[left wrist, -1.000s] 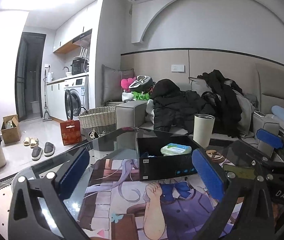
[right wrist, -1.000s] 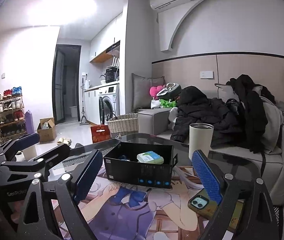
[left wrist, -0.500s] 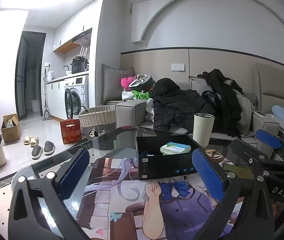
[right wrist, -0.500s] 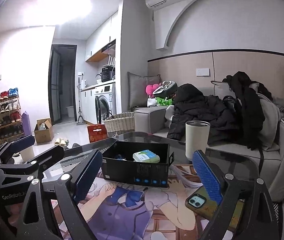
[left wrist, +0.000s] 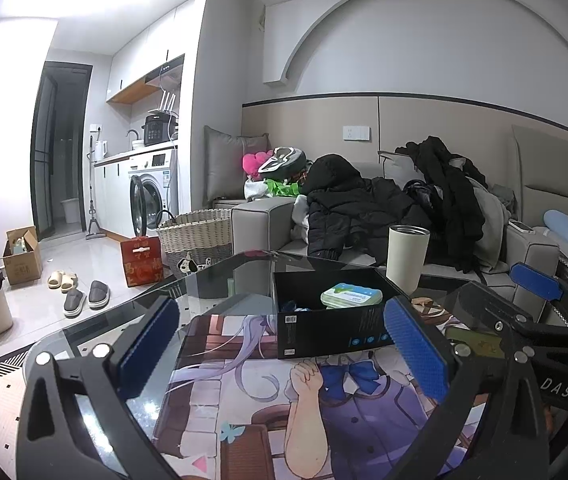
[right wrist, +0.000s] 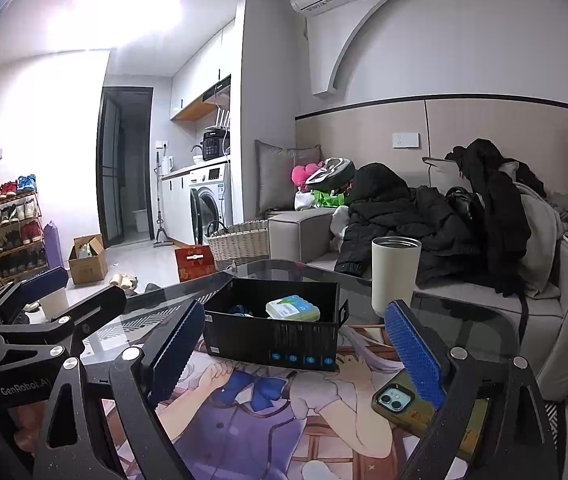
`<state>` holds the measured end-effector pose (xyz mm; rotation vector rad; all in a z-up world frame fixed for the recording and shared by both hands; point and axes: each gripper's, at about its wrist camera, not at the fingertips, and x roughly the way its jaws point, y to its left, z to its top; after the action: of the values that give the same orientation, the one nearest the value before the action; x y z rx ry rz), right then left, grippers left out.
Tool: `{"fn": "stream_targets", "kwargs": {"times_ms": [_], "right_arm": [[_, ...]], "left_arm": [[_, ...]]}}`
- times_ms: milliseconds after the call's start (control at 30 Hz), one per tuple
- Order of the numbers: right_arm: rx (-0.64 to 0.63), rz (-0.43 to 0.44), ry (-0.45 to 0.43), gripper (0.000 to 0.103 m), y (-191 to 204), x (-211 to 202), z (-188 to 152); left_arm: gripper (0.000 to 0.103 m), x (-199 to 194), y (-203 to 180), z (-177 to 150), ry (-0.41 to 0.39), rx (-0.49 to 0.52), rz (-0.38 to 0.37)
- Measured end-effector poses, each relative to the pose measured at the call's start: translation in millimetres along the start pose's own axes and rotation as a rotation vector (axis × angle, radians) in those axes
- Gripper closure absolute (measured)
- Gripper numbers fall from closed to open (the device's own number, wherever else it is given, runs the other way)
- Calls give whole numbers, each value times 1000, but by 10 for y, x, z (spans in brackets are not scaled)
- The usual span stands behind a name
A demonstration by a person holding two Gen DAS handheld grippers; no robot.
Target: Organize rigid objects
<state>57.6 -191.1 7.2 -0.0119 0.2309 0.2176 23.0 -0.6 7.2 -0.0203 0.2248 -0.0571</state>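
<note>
Grippers both stood wide and empty over the glass table (left wrist: 84, 332) — left gripper (left wrist: 284, 344) and right gripper (right wrist: 295, 348) each pointed at the black box (right wrist: 276, 340) straight ahead, which already held a green-and-white pack (right wrist: 292, 308). Phone (right wrist: 399, 400) lay flat just beside the right gripper's right finger, and the white tumbler (right wrist: 395, 272) stood beyond it, right of the box. Judged step: choosing the next item — likely needing the right gripper to drop onto the phone's edges.

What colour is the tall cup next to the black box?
The tall cup is cream-white with a dark metal rim, seen best in the right wrist view.
</note>
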Motion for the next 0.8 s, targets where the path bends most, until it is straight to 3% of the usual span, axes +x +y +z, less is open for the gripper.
{"fn": "stream_targets", "kwargs": {"times_ms": [800], "right_arm": [[5, -2, 3, 10, 6, -3, 4]], "left_arm": [[0, 51, -44, -60, 20, -3, 4]]}}
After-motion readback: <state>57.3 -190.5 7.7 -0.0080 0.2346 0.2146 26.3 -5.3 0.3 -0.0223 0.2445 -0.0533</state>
